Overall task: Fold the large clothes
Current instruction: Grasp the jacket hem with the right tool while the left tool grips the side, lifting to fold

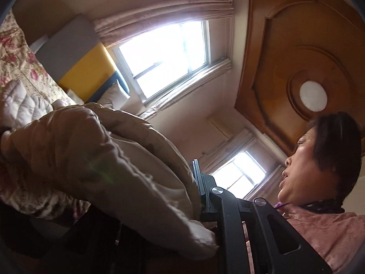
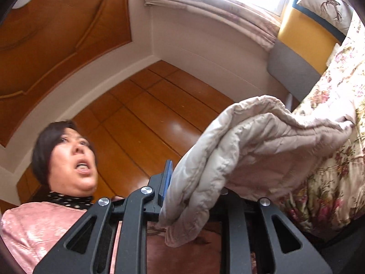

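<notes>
Black linkage bars of our two tongs fill the bottom of both wrist views, and the beige quilted jacket (image 2: pixel 239 155) is bunched right over them. Our right gripper (image 2: pixel 189 196) pinches a thick fold of that jacket: the blue-padded finger (image 2: pixel 166 182) presses against the cloth on one side, while the other finger is buried under the fabric. From there the jacket rises and drapes toward the edge of the bed (image 2: pixel 337 118), where it touches the floral quilt.

Our left gripper (image 1: pixel 200 196) likewise clamps the jacket (image 1: pixel 95 150); one dark finger pad (image 1: pixel 198 178) lies flat against the padded cloth, and the bulk of the garment hides the opposite finger. The jacket hangs in a heavy roll across the left half of that view, blocking most of the bed's near edge. A pale quilted piece (image 1: pixel 22 105) lies on the floral quilt (image 1: pixel 20 57) beyond it.

Both cameras tilt upward. We see the woman (image 2: pixel 68 155) in a pink top leaning over the tongs, the wooden ceiling panel (image 1: pixel 303 52) with its round lamp (image 1: pixel 313 96), two bright windows (image 1: pixel 166 57) with pink curtains, and a yellow and grey headboard (image 1: pixel 84 68) with a pillow (image 1: pixel 114 96) at the head of the bed
</notes>
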Tool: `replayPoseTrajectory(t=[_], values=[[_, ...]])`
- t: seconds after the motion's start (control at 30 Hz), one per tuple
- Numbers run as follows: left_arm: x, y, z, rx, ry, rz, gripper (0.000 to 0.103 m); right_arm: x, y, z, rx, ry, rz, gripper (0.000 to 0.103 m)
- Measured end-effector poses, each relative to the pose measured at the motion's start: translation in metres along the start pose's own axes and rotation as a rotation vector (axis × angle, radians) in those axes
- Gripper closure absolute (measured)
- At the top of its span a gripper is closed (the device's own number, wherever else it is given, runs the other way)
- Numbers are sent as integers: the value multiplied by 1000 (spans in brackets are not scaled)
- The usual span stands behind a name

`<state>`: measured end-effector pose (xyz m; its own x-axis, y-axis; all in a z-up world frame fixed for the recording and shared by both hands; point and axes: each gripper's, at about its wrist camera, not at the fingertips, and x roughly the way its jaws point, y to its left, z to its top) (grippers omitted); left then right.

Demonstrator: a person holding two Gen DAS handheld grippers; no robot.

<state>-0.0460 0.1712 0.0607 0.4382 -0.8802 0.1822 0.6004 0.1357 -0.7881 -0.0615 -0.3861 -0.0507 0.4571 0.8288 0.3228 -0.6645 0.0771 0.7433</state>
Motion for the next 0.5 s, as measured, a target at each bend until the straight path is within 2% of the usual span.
replayPoseTrajectory(t=[0.03, 0.17, 0.3, 0.37, 0.5], values=[[3, 3, 2, -1, 4, -1, 87, -7, 2, -1, 11, -7, 2, 83], [11, 20, 11, -39, 21, 31, 87, 6, -25, 17, 69, -39, -4, 83], [23, 54, 27, -144, 26, 217, 86, 29, -62, 40, 157, -57, -69, 83], [31, 81, 37, -217, 38, 284, 86, 40, -88, 53, 217, -55, -124, 83], [44, 122, 51, -242, 72, 390, 86, 54, -142, 68, 315, -59, -241, 83]])
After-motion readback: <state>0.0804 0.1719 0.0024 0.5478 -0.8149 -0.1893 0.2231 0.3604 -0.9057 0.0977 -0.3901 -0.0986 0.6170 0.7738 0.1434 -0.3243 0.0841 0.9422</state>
